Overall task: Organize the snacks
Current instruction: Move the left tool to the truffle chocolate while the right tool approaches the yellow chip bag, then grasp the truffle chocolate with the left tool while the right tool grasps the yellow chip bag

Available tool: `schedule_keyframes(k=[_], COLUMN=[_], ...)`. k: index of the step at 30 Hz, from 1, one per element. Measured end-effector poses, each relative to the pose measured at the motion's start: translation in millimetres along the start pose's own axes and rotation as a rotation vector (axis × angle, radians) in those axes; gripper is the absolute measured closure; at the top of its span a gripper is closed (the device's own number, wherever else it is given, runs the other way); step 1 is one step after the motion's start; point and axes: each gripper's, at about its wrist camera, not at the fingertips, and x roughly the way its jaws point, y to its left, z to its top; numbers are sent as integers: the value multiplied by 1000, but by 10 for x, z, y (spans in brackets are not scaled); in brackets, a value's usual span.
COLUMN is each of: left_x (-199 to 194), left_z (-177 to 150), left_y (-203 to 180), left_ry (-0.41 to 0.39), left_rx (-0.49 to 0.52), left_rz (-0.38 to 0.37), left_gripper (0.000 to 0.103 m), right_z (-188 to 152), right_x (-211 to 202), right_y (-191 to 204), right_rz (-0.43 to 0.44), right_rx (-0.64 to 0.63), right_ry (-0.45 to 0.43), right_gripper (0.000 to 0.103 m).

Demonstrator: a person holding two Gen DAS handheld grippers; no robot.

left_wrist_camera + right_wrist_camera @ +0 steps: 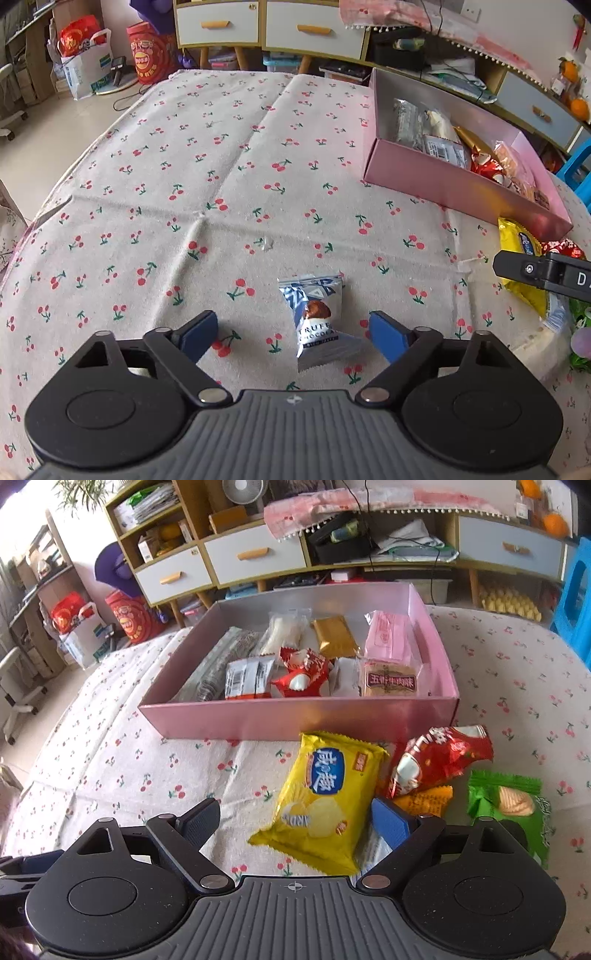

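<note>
Cherry-print cloth [221,155], glossy rectangular box [295,716]

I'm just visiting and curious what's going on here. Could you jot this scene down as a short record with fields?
Surface: table under a cherry-print cloth
Container: pink box, open, already holding several wrapped snacks
Left tool: open, a truffle chocolate packet lying between its fingers, not gripped
Right tool: open, over a yellow chip packet
Still loose: red packet, green packet, orange packet
</note>
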Motion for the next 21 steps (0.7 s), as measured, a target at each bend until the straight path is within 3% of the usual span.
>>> schedule_keyframes(k=[4,6,8,12,15,21], left_x=[-11,-25,-36,-44,-44,-39], left_z=[20,29,44,68,72,83], left_y=[45,77,113,160,159,148], left_ry=[-15,-28,-34,-41,-49,-54], left_rx=[-10,-23,-37,-54,-42,10], left_rz=[0,6,4,-12,-20,-90], left_gripper=[28,40,48,62,73,79], right_z=[-8,-19,-36,-63,-72,-136], right_x=[35,70,105,101,89,31], right_y=[13,28,53,121,126,204], right_rz=[-6,-19,-42,-84,-72,-7], right_rx=[3,-1,-19,-86,-97,-155], right_ry=[-9,-10,-10,-32,-32,-17], right_gripper=[13,15,22,47,48,49])
